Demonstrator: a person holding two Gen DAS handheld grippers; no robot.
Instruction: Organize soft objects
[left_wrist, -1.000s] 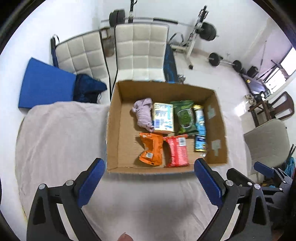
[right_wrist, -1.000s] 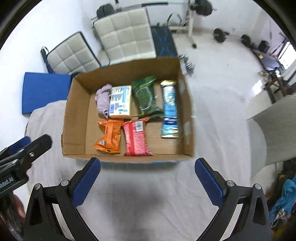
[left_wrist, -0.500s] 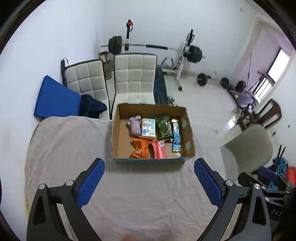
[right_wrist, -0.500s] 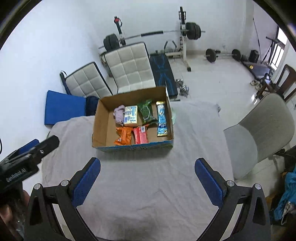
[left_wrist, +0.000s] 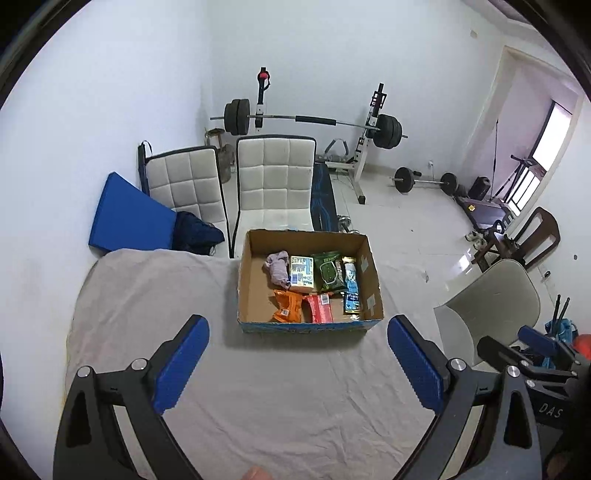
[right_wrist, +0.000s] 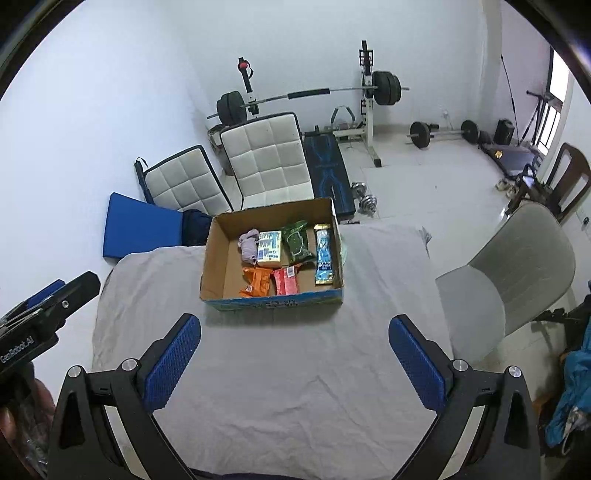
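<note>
An open cardboard box (left_wrist: 255, 280) stands at the far side of a table covered with grey cloth (left_wrist: 155, 295); it also shows in the right wrist view (right_wrist: 216, 266). In it lie a lilac cloth (left_wrist: 277, 266), a pale packet (left_wrist: 301, 272), a green pouch (left_wrist: 328, 271), a blue bar (left_wrist: 351, 280), an orange packet (left_wrist: 285, 305) and a red packet (left_wrist: 318, 308). My left gripper (left_wrist: 297, 338) is open and empty, well back from the box. My right gripper (right_wrist: 294, 330) is open and empty, also back from the box.
Two white quilted chairs (left_wrist: 275, 181) stand behind the table, a blue mat (left_wrist: 129, 218) leans on the left wall, and a grey chair (right_wrist: 517, 273) stands to the right. A barbell rack (left_wrist: 310, 122) and weights are on the floor beyond.
Both grippers have pulled back and up from the box, so it now looks much smaller and farther. Both stay open. The box contents have not moved.
</note>
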